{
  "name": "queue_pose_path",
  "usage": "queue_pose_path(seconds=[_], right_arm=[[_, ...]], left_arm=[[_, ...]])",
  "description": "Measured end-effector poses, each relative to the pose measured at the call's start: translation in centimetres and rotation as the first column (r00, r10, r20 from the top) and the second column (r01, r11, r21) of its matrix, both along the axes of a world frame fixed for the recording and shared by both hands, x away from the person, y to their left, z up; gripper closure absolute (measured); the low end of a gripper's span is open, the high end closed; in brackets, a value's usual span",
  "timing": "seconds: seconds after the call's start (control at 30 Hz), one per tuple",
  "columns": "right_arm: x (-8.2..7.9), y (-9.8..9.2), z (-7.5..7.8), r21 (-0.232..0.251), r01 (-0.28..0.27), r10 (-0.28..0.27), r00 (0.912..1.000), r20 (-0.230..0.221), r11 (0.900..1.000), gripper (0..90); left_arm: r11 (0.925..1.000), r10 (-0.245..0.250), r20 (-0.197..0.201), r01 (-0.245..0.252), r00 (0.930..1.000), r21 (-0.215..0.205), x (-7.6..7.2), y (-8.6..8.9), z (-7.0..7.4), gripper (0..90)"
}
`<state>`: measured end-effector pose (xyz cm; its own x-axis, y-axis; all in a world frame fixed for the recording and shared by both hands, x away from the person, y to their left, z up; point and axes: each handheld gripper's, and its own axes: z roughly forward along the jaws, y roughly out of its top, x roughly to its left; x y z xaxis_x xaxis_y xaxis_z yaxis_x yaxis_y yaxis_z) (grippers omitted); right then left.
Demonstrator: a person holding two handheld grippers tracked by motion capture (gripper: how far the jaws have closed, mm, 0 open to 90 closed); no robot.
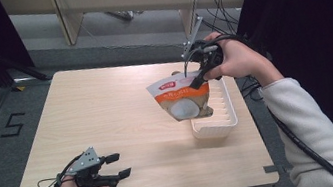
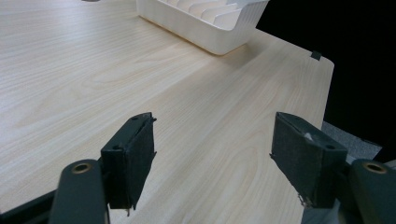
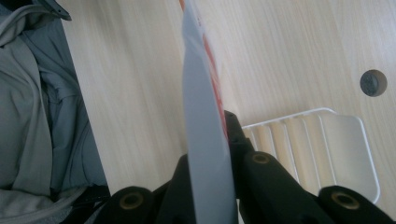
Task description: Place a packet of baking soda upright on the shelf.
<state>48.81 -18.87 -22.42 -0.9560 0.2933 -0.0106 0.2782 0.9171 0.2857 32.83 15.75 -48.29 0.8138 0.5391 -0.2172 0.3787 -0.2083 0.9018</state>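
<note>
Here, my right gripper [image 1: 197, 79] pinches a snack pouch [image 1: 183, 98] aloft over the table's right side.

The table [image 1: 107, 113] lies bare across its left and middle. The white ribbed tray [image 1: 218, 115] sits near the right edge, the pouch hanging just above its left rim. My left gripper [image 1: 118, 166] hovers near the near-left edge, jaws spread wide, nothing between them.

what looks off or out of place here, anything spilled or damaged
Nothing is spilled or visibly damaged. The snack bag hangs tilted in the air, pinched at its top edge by the right hand-held gripper above the white ribbed tray. The left hand-held gripper is open over bare table.
</note>
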Motion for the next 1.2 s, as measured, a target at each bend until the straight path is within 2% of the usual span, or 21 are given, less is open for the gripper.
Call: queue_pose_path(seconds=[0.17, 0.23, 0.7, 0.73, 0.8, 1.0, 1.2], right_arm=[[0.4, -0.5, -0.2, 0.006, 0.007, -0.007, 1.0, 0.001, 1.0, 90.0], [0.6, -0.8, -0.3, -0.002, 0.023, -0.023, 0.9997, 0.001, 1.0, 90.0], [1.4, -1.8, -0.9, -0.016, 0.037, -0.037, 0.9993, 0.002, 0.999, 90.0], [1.5, -2.0, -1.1, -0.02, 0.05, -0.05, 0.9987, -0.002, 0.999, 90.0], [1.6, -2.1, -1.2, -0.019, 0.039, -0.039, 0.9993, 0.001, 0.999, 90.0], [1.8, -2.7, -1.7, -0.033, 0.063, -0.063, 0.998, -0.004, 0.997, 90.0], [2.1, -2.9, -2.2, -0.048, 0.046, -0.046, 0.9989, -0.002, 0.998, 90.0]], left_arm=[[1.0, 0.001, 0.001, -0.001, 1.0, 0.001, 0.0, 0.0, 0.0, 29.4], [1.0, 0.001, 0.001, -0.001, 1.0, 0.001, 0.0, 0.0, 0.0, 29.4], [1.0, 0.002, 0.001, -0.002, 1.0, 0.001, 0.0, 0.0, 0.0, 29.4], [1.0, 0.002, 0.002, -0.002, 1.0, 0.001, 0.0, 0.0, 0.0, 29.4], [1.0, 0.002, 0.001, -0.002, 1.0, -0.001, 0.0, 0.0, 0.0, 29.5], [1.0, 0.003, 0.002, -0.003, 1.0, -0.001, 0.0, 0.0, 0.0, 29.5], [1.0, 0.005, 0.001, -0.005, 1.0, -0.004, 0.0, 0.0, 0.0, 29.5]])
